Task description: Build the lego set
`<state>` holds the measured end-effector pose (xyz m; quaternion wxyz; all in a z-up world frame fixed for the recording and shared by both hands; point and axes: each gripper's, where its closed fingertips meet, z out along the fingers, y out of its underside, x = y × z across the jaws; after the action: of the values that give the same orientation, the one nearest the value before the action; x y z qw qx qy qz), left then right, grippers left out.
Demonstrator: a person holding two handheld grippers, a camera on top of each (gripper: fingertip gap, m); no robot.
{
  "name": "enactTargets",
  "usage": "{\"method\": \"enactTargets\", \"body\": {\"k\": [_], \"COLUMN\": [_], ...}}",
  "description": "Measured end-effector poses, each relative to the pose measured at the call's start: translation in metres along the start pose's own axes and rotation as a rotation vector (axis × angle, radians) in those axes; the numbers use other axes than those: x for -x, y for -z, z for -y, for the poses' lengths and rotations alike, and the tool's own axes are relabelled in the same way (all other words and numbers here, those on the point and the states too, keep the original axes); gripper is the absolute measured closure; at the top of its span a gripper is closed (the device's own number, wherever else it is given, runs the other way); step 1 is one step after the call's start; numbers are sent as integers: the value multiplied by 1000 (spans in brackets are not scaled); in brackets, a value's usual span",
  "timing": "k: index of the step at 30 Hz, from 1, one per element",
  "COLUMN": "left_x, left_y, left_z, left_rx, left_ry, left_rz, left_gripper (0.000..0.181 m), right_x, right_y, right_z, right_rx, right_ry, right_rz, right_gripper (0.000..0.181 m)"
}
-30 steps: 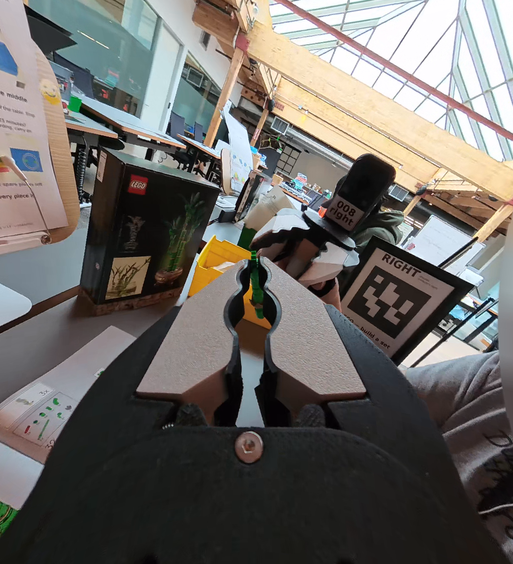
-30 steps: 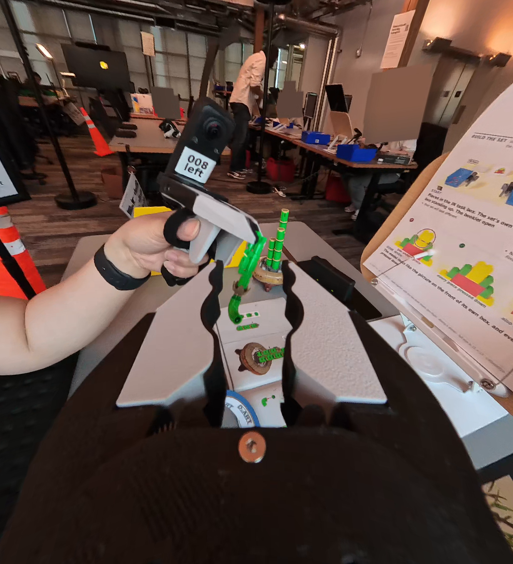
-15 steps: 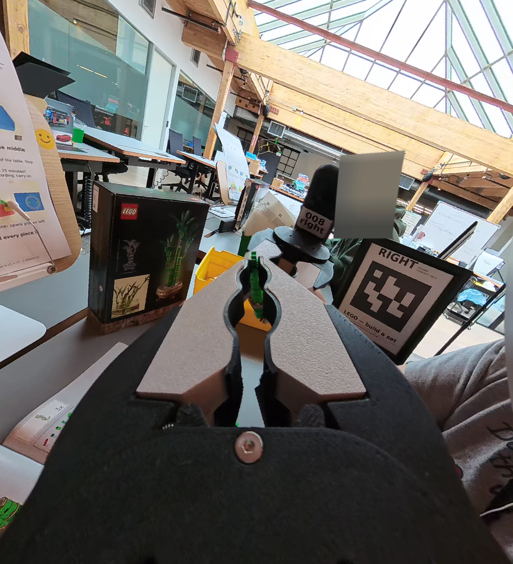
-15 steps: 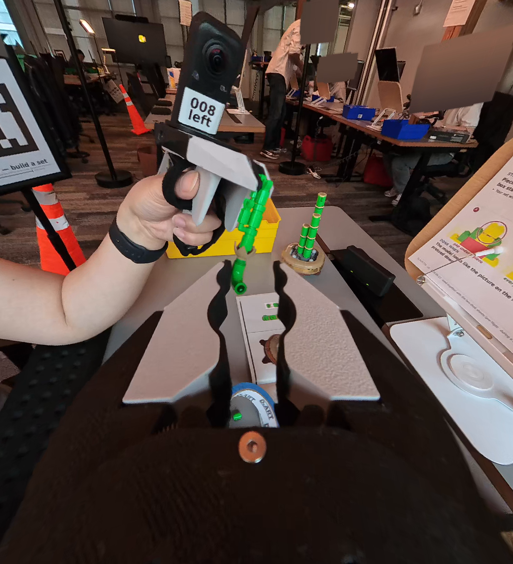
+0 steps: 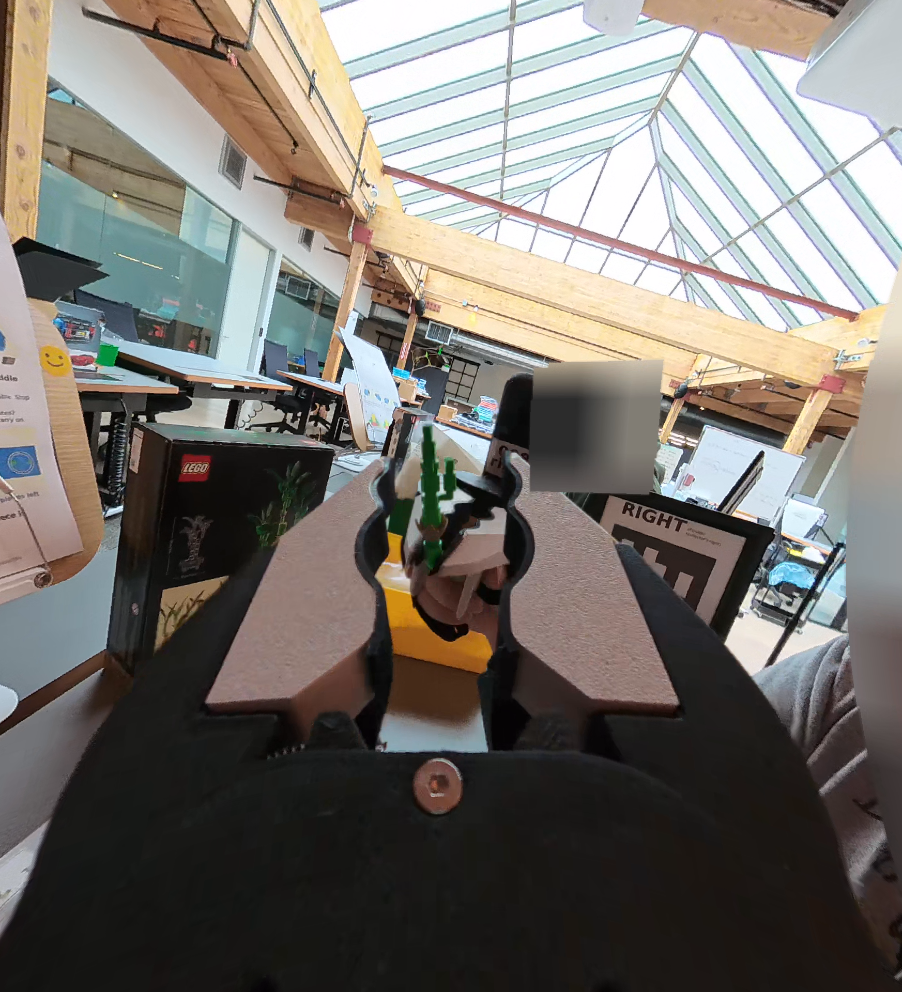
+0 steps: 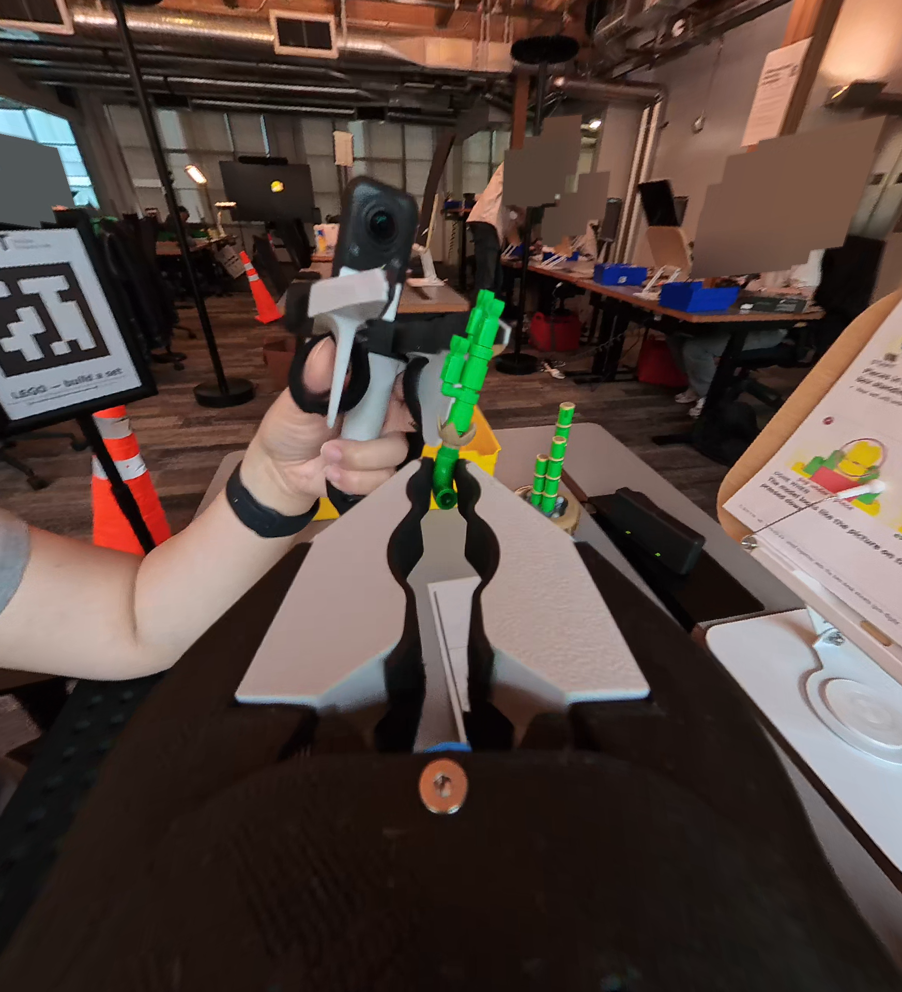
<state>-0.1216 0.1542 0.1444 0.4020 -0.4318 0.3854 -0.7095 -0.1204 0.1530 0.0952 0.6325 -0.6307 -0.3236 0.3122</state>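
A green bamboo stalk (image 6: pixel 470 370) with a tan collar stands upright in the air. My right gripper (image 6: pixel 444 475) is shut on its lower bent end. My left gripper (image 5: pixel 446 483) is open and empty, and the stalk (image 5: pixel 430 499) shows beyond its gap, apart from the fingers. In the right wrist view the left gripper (image 6: pixel 379 370) sits just left of the stalk, held by a hand. The part-built bamboo model (image 6: pixel 548 472) on a round brown base stands on the table behind.
A yellow bin (image 5: pixel 427 633) and the black set box (image 5: pixel 212 537) stand at the table's far side. The instruction booklet (image 6: pixel 451 633) lies under my right gripper. A black device (image 6: pixel 647 537) and a board on a white stand (image 6: pixel 840 698) are to the right. My hands' fingertips stand some 5 cm from each other.
My left gripper has opened and let go of the stalk. My right gripper has moved up and shut on the stalk's lower end. The stalk now stands more upright.
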Motion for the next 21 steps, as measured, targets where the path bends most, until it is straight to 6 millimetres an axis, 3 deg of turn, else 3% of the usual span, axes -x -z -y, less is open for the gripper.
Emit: {"method": "enactTargets", "body": {"k": [4, 6, 10, 21], "left_x": [10, 9, 6, 11], "left_y": [-7, -14, -19, -23], "left_z": [-23, -32, -31, -33], "left_rx": [118, 147, 95, 89], "left_ry": [-66, -90, -94, -141], "left_rz": [53, 40, 12, 36], "left_gripper": [138, 146, 169, 170], "right_x": [-6, -5, -7, -12], "right_y": [5, 6, 7, 9], "right_z": [10, 11, 8, 4], "right_rx": [-49, -45, -17, 3], "right_ry": [27, 36, 59, 91], "right_rz": [-63, -68, -92, -102], "right_gripper": [176, 175, 175, 176]}}
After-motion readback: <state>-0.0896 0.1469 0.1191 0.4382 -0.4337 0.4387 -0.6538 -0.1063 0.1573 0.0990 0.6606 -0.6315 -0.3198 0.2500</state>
